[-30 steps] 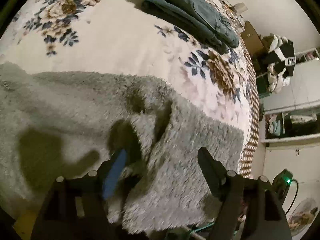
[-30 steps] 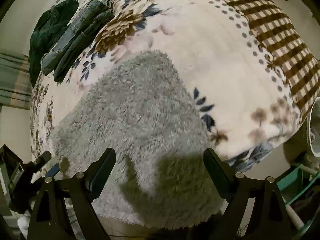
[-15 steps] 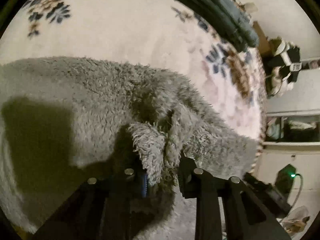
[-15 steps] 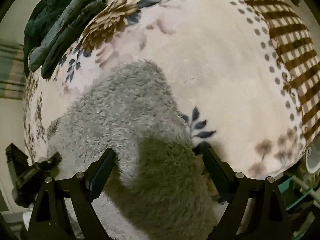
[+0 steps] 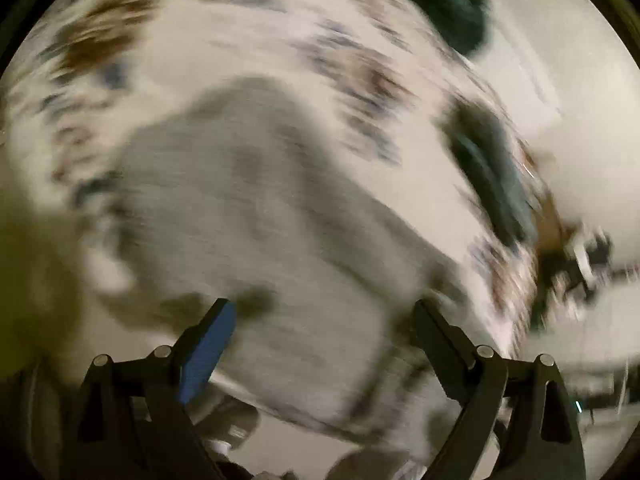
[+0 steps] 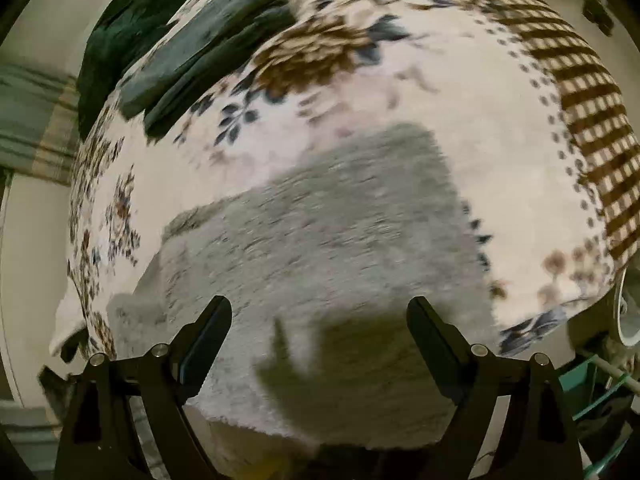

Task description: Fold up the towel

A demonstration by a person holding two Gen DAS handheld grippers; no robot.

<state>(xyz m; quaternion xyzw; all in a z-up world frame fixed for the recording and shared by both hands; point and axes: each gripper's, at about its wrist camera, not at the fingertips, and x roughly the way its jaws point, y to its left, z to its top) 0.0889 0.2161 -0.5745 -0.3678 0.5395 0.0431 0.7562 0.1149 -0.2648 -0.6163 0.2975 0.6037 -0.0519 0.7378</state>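
Left tongs [image 5: 322, 320] stand wide, nothing between their jaws, above the grey towel [image 6: 320, 248]. That view is badly smeared by motion, so fine detail is lost; the towel [image 5: 260, 208] shows only as a pale grey patch on the flowered bed cover [image 5: 180, 60].

In the right view the towel lies on the bed near its front edge, roughly oblong. A lighter strip along its left side looks like an edge of a second layer, so it is probably already folded once, though I cannot be sure. Right tongs [image 6: 318, 322] are also wide and empty, hovering over the towel's near end, where their shadow falls.

The towel is thick, shaggy pile: light, soft, limp, not slippery. It will sag and bunch when lifted by one point, so take it at two corners, one in each tongs, biting deep enough to catch every layer.

The near end looks to reach the front edge of the bed, so a careless pull may drag it off. Beyond the towel the bed cover [image 6: 440, 92] is open, good room for laying a fold over. Dark clothes [image 6: 208, 52] lie at the far left, well apart. The checked border [image 6: 580, 92] marks the bed's right side.
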